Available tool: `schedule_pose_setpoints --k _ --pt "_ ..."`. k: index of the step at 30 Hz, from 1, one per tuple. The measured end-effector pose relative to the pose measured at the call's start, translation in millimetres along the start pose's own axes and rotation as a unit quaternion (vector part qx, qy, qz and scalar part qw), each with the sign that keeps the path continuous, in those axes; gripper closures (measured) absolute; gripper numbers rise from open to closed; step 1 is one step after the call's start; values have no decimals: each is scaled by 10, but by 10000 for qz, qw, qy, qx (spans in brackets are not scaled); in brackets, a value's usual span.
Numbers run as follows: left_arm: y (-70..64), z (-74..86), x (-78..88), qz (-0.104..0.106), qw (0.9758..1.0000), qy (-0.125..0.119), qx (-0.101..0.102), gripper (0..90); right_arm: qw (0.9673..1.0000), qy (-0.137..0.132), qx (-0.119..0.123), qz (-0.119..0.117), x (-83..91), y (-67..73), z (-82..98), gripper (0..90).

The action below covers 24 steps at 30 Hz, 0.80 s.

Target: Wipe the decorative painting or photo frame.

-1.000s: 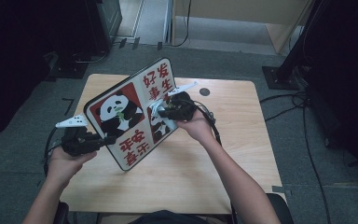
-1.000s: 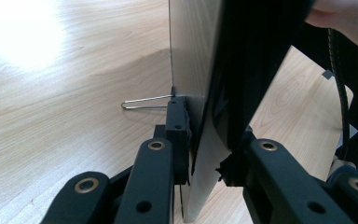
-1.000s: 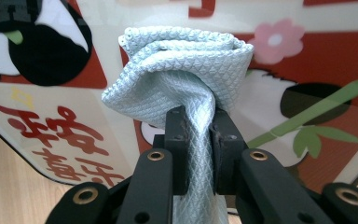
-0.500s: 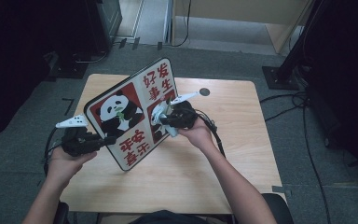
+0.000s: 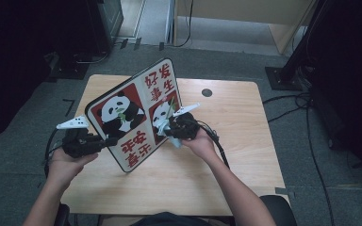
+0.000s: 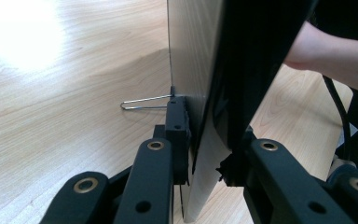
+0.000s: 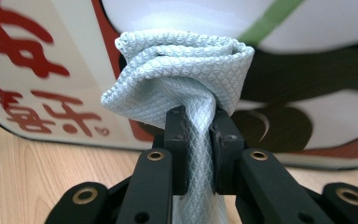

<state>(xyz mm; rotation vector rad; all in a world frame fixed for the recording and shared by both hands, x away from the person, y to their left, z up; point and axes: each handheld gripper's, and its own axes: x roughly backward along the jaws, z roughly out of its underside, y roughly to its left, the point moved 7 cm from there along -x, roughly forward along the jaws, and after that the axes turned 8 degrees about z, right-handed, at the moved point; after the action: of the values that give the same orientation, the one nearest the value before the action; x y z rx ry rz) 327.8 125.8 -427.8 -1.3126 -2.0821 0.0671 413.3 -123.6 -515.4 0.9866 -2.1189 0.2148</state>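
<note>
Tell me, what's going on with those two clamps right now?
Left gripper clamped on panda picture board's edge. Right gripper pinching pale blue woven cloth against board face. Nothing in the way.

Left gripper [image 6: 204,158] clamps the board's [image 6: 200,70] edge.

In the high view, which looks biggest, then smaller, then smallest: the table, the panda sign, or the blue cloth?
1. Table
2. Panda sign, though it stands nearer the camera
3. Blue cloth, mostly hidden in the right gripper

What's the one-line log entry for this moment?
left gripper: shut on panda sign edge, upright | right gripper: shut on blue cloth against sign face
</note>
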Motion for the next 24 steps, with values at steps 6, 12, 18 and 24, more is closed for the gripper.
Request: schedule_pose_setpoints --k 6,12,18,24 --pt "2 -1 -1 31 10000 -21 38 770 9999 122 -76 -38 -80 9 126 798" --pt "1 -3 -3 38 10000 -17 61 770 9996 258 -75 -52 -151 5 232 798" --pt "1 -5 -4 11 10000 -16 59 770 9993 343 -91 -104 -132 -1 221 802" --pt "3 -4 -4 24 9999 -37 110 772 9998 172 -55 -120 13 11 100 802"
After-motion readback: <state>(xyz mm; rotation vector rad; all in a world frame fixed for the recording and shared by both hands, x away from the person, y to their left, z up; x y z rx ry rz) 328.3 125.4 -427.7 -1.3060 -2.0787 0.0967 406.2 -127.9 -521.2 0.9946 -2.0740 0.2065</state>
